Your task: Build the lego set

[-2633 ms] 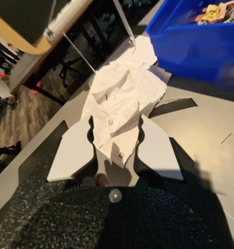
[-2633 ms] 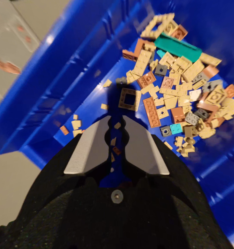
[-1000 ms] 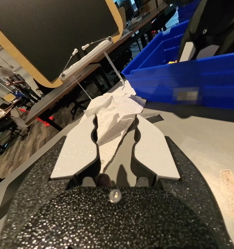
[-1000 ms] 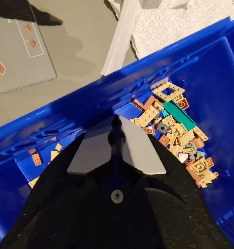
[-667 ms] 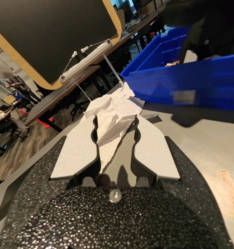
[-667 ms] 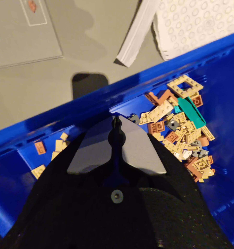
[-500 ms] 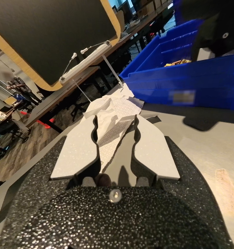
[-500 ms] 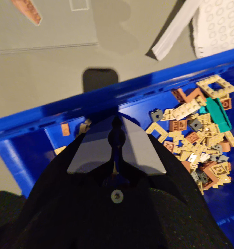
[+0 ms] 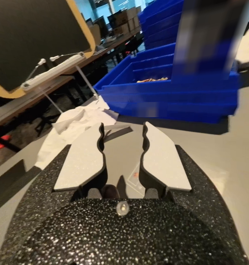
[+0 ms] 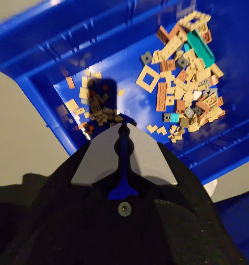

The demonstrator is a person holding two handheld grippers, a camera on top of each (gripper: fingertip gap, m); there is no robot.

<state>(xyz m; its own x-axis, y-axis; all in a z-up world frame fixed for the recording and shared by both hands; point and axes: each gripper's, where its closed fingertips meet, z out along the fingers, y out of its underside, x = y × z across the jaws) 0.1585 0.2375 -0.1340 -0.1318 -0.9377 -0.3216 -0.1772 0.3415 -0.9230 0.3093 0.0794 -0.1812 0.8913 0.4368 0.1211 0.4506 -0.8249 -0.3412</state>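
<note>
The bin is bright blue. Inside lie mostly tan bricks, some reddish-brown, a few grey, one long teal piece. The worktop is plain grey; crumpled paper white.

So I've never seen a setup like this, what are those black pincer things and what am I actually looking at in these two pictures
Those pincers are hand-held two-finger grippers, one in each of a person's hands. Each carries a camera that looks forward along its fingers, so each picture is one gripper's own view.

In the left wrist view, the left gripper is open and empty, low over a grey table. Ahead lie crumpled white paper bags and a blue bin.

In the right wrist view, the right gripper hangs above that blue bin, looking down at loose lego pieces, mostly tan and brown, some grey and teal. Its fingertips are nearly together; the blur hides whether they pinch anything.
</note>
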